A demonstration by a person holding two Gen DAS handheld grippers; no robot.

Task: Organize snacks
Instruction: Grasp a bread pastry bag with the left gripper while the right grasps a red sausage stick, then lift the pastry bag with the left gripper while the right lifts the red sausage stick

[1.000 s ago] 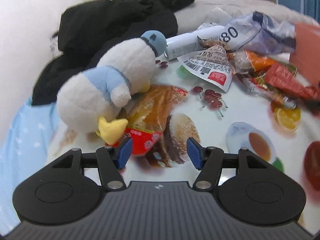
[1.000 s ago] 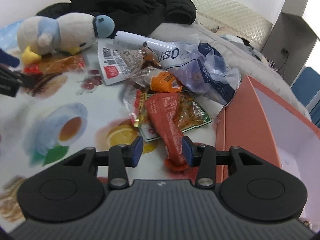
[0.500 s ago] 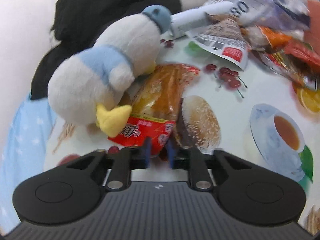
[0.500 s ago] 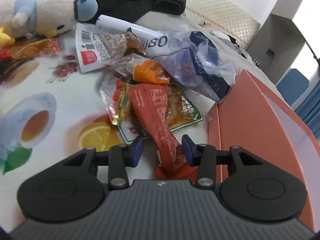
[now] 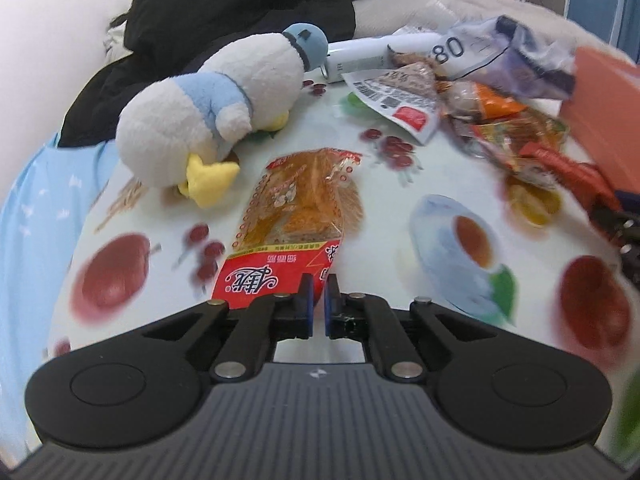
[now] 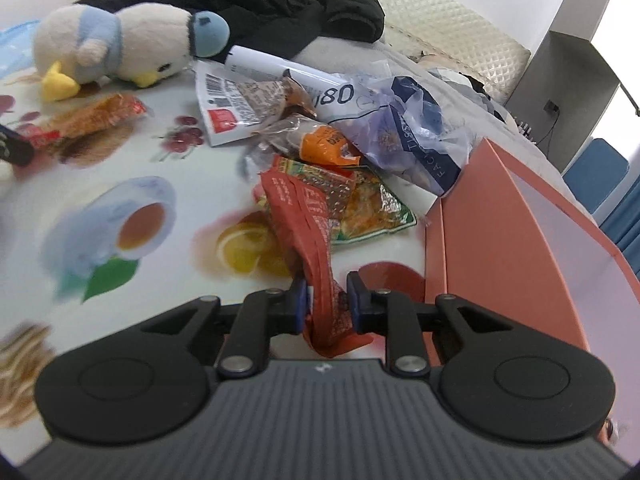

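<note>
My left gripper (image 5: 319,295) is pinched nearly closed on the red edge of an orange snack packet (image 5: 296,216) lying on the printed tablecloth (image 5: 460,184), while my right gripper (image 6: 326,302) clamps a red wrapper (image 6: 310,236) beside the pink box (image 6: 520,248).

"80" on crumpled plastic bag (image 5: 492,52)
</note>
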